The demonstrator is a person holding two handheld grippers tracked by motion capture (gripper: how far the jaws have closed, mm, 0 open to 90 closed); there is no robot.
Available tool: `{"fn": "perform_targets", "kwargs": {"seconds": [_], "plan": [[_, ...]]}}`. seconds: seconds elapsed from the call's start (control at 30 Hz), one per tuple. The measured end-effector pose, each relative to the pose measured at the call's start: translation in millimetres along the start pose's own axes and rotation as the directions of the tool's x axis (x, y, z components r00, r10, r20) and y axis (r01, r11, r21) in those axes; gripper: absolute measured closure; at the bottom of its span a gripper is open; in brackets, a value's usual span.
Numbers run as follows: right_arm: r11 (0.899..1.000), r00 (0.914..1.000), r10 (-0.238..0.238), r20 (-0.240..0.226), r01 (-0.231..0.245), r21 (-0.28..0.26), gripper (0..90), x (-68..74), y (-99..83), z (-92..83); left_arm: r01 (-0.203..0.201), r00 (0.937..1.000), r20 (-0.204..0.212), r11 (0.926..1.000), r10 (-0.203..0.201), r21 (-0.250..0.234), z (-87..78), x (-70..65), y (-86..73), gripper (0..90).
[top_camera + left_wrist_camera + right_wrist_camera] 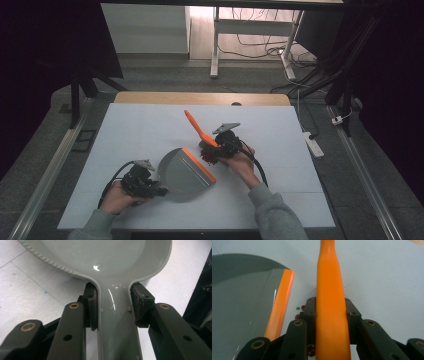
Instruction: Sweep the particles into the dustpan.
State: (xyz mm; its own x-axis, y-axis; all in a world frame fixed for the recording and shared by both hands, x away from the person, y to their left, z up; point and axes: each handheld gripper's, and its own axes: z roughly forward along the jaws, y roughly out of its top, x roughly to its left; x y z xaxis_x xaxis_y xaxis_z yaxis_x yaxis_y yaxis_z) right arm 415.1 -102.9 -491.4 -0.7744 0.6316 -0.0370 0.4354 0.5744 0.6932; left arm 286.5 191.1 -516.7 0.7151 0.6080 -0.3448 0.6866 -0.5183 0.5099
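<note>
A grey dustpan with an orange front lip rests on the white table. My left gripper is shut on its grey handle; both pads press the handle's sides. My right gripper is shut on the orange handle of a brush, which points up and away to the far left. Small dark red bits lie on the table under the brush, just in front of the dustpan's lip; the brush's bristles are hidden.
The white table surface has open room at the back and left. A wooden edge runs along the far side. Beyond it are a desk leg, cables on the floor and a power strip at the right.
</note>
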Motion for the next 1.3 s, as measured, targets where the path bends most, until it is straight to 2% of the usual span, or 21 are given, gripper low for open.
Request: {"fn": "perform_targets", "kwargs": {"seconds": [0.4, 0.7, 1.03, 1.3], "plan": [[1.0, 0.9985, -0.026, -0.049, 0.025, -0.008, 70.7, 18.6, 1.5, 2.9, 0.001, 1.0, 0.0, 1.0, -0.001, 0.0, 0.3, -0.3, 0.1, 61.4], [1.0, 0.9979, -0.022, -0.061, 0.021, -0.017, 70.7, 24.8, -1.5, 1.6, 0.0, 1.0, -0.001, 1.0, 0.0, 0.0, 0.3, -0.4, 0.1, 61.4], [0.999, 0.9965, -0.046, -0.07, 0.045, -0.023, 70.7, 36.5, -2.1, 1.2, 0.0, 1.0, -0.004, 1.0, 0.0, -0.001, 0.5, -1.0, 0.1, 61.4], [0.999, 0.996, -0.029, -0.085, 0.026, -0.036, 70.7, 41.4, -0.7, -1.7, 0.0, 1.0, -0.004, 1.0, 0.0, 0.0, 0.6, -1.0, 0.2, 61.4]]}}
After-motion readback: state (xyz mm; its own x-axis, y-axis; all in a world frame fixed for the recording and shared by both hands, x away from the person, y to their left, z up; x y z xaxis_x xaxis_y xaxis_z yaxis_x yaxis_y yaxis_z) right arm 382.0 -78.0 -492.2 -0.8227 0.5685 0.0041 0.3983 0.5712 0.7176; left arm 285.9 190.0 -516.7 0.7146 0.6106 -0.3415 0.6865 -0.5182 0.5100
